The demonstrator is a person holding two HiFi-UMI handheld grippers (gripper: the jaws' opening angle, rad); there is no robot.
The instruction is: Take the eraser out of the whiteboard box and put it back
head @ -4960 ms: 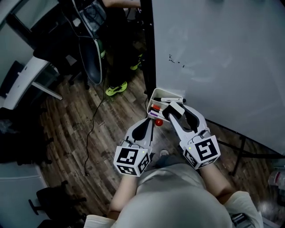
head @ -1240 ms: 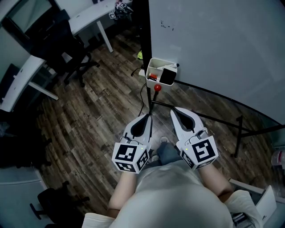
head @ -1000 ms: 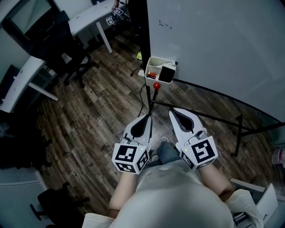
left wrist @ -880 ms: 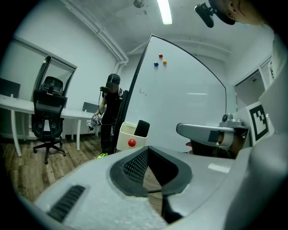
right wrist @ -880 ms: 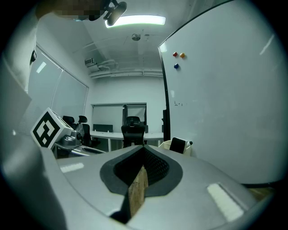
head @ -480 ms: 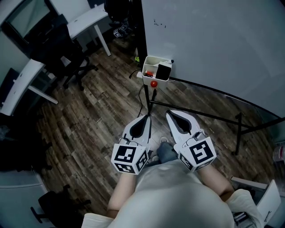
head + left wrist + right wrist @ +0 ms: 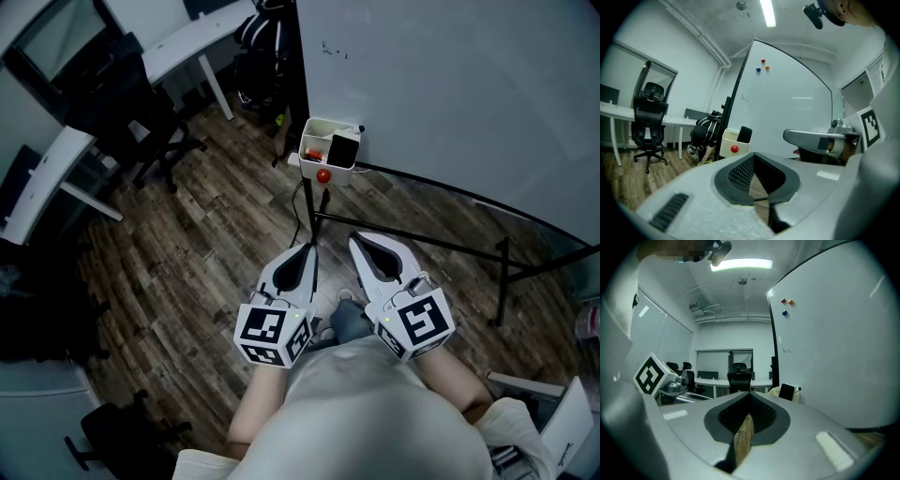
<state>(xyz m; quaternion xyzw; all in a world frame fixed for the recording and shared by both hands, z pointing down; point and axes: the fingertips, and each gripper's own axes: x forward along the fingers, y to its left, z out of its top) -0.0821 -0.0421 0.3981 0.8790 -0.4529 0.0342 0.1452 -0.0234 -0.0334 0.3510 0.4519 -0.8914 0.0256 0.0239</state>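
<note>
The cream whiteboard box [image 7: 326,147] hangs at the lower left corner of the whiteboard [image 7: 450,94], above a red knob [image 7: 322,175]. The black eraser [image 7: 344,150] stands upright in the box's right part. Both grippers are held close to my body, well short of the box. The left gripper [image 7: 307,249] and right gripper [image 7: 360,243] are shut and hold nothing. In the left gripper view the box [image 7: 729,140] and eraser [image 7: 745,134] lie ahead past the left gripper [image 7: 753,156]. In the right gripper view the eraser [image 7: 787,391] shows beyond the right gripper [image 7: 750,393].
The whiteboard stand's black legs [image 7: 422,244] run across the wood floor in front of the grippers. A black office chair [image 7: 141,122] and white desks [image 7: 187,42] stand to the left. A person in a striped top [image 7: 705,133] crouches by the board's left edge.
Five seconds ago the right gripper was at the box with the eraser. Since then both grippers have drawn back from it. Over the last second the box only shifted slightly in view.
</note>
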